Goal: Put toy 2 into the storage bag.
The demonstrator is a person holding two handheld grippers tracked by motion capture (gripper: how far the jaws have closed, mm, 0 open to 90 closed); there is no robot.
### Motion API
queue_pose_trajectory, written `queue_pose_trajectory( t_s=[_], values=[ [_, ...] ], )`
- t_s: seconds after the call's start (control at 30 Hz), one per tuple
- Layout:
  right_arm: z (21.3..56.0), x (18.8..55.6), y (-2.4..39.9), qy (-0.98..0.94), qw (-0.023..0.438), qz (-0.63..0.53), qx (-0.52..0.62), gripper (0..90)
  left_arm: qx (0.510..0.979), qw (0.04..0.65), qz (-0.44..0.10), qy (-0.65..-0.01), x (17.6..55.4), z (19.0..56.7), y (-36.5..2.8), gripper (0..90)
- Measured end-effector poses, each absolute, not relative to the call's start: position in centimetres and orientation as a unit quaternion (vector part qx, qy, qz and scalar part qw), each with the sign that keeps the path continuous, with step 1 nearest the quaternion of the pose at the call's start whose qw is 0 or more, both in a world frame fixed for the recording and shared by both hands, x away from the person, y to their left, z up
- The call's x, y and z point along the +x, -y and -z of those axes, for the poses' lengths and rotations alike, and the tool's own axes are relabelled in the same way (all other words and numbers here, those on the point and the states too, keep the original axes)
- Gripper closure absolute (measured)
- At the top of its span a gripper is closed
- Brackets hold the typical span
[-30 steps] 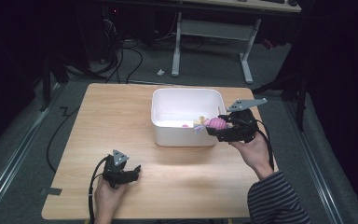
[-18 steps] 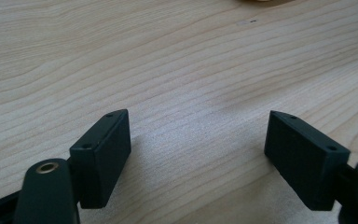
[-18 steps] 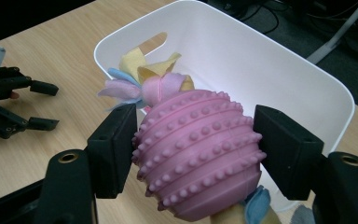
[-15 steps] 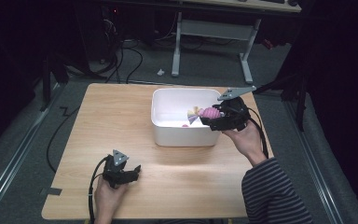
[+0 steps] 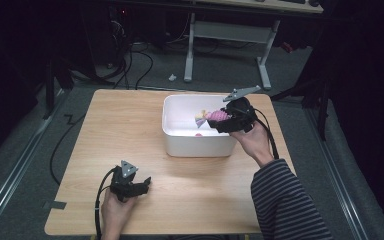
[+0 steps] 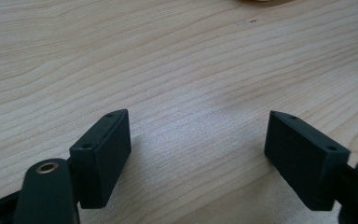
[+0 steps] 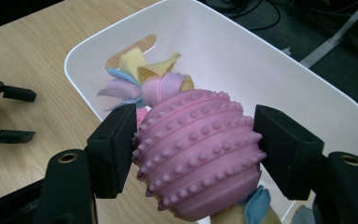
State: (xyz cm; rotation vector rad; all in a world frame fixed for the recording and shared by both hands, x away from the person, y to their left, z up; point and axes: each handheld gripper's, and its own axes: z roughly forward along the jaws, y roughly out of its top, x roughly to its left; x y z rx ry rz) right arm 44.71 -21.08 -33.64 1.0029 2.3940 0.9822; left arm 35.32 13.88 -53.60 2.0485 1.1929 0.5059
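A pink knobbed toy [image 7: 198, 151] with cloth tufts is held clamped in the right tool [image 5: 230, 119] over the white bin [image 5: 180, 141]; release is judged to remain. The left tool [image 5: 130, 186] is rested on the table [image 5: 115, 130], jaws apart and empty. A dark room with floor cables and a desk frame is seen beyond.

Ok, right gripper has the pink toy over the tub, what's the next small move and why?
Probably lower a little, then open the jaws. The right gripper holds the pink knobbly toy above the white tub, inside its rim, so it should drop in.
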Motion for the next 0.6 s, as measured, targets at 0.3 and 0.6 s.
queue_pose_trajectory(
  t_s=[0.3,0.6],
  values=[
    [35.0,46.2,20.9,-0.852,0.172,-0.334,0.366,32.7,0.791,0.351,-0.196,-0.461,35.3,53.6,-13.9,22.9],
    [36.1,46.7,20.1,-0.859,0.165,-0.319,0.366,32.7,0.791,0.352,-0.195,-0.461,35.3,53.6,-13.9,22.9]
  ],
)
